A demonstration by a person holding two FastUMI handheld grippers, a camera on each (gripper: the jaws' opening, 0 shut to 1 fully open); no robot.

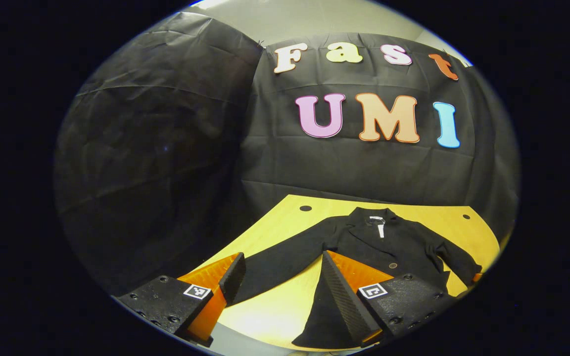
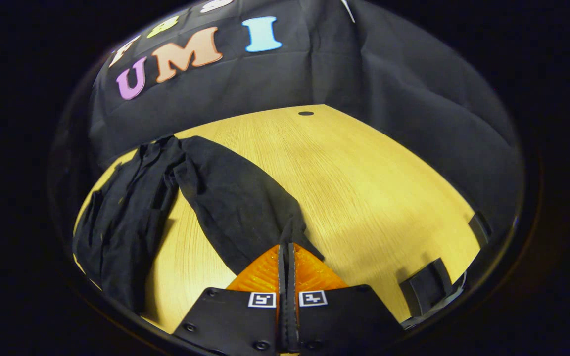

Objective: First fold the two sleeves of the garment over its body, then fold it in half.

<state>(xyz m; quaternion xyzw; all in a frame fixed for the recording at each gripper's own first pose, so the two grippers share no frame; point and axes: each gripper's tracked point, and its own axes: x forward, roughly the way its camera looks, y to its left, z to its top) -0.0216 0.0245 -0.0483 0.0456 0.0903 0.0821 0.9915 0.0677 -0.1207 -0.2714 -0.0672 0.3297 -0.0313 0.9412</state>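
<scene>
The jacket (image 1: 389,247) lies flat on the yellow wooden desk (image 2: 364,173), collar toward the back wall, both sleeves spread out to the sides. It looks soft and limp, of thick dark cloth, so I judge it will sag and drag when lifted and will not slip much on the wood. The best place to take hold is the cuff end of a sleeve. The right gripper (image 2: 286,252) does this: its jaws are pressed together on the end of the right sleeve (image 2: 235,202). The left gripper (image 1: 285,277) has its jaws spread wide, above the left sleeve (image 1: 285,262), holding nothing. The desk is smooth, with small round holes near its far edge. Black cloth closes the booth behind.
</scene>
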